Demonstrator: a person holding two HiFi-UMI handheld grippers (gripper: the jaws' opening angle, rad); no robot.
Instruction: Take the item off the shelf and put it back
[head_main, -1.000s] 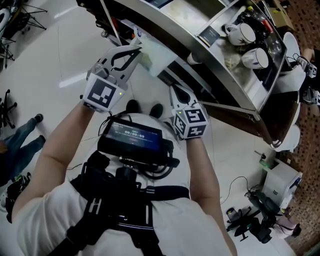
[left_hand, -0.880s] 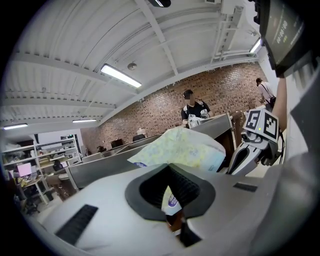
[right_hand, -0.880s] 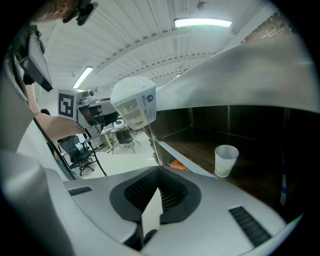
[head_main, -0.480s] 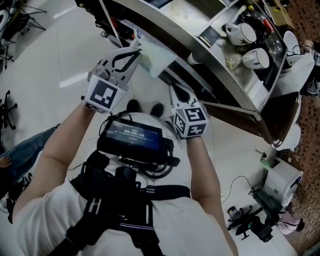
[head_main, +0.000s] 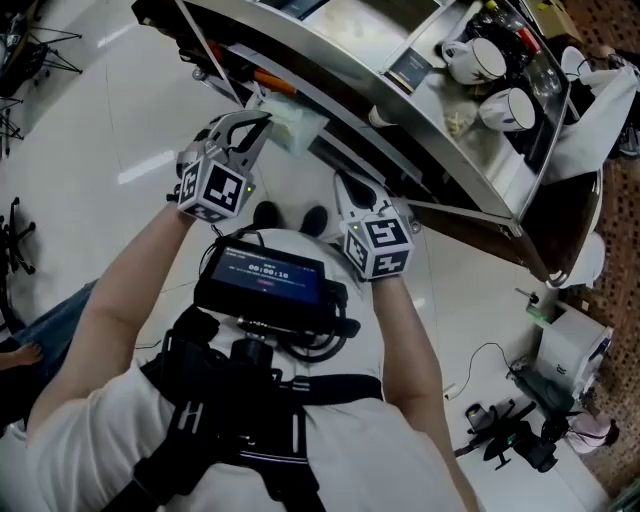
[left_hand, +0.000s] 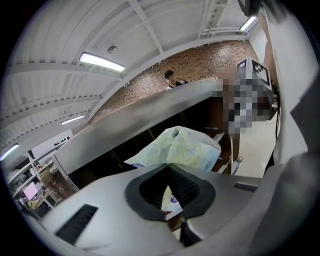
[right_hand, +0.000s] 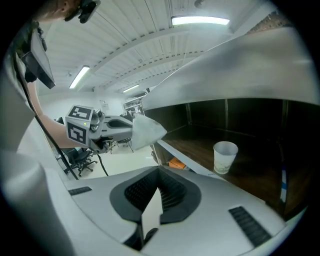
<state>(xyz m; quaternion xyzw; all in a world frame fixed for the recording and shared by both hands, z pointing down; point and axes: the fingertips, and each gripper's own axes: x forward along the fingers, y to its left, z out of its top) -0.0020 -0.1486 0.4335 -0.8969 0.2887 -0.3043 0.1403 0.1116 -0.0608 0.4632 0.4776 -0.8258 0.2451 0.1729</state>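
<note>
**Left gripper** (head_main: 262, 120): jaws closed on one thin edge of the packet, with the rest of it hanging free beyond the tips. Pinching the flat seam likely suits soft packaging, since it gives a firm hold without crushing the contents.

**Packet** (left_hand: 180, 147): a pale green, soft-sided pouch with a crumpled surface. It is held in the air just outside the open front of the shelf and below the lip of the counter, resting on nothing. It is off the shelf, so by judgement the return is the half left to do.

**Right gripper** (right_hand: 159, 170): jaws together with nothing between them. It is parked beside the left gripper, low and pointed at the shelf opening. This is probably a standby position that keeps the way in clear.

**Shelf** (right_hand: 200, 145): a dark board recessed under the counter. A paper cup (right_hand: 224, 156) stands upright on it towards the right. The stretch near the front edge is bare and gives room to set the packet down.

**Counter** (head_main: 480, 150): a steel top above the shelf, carrying white mugs (head_main: 508, 108) well apart from the work.
</note>
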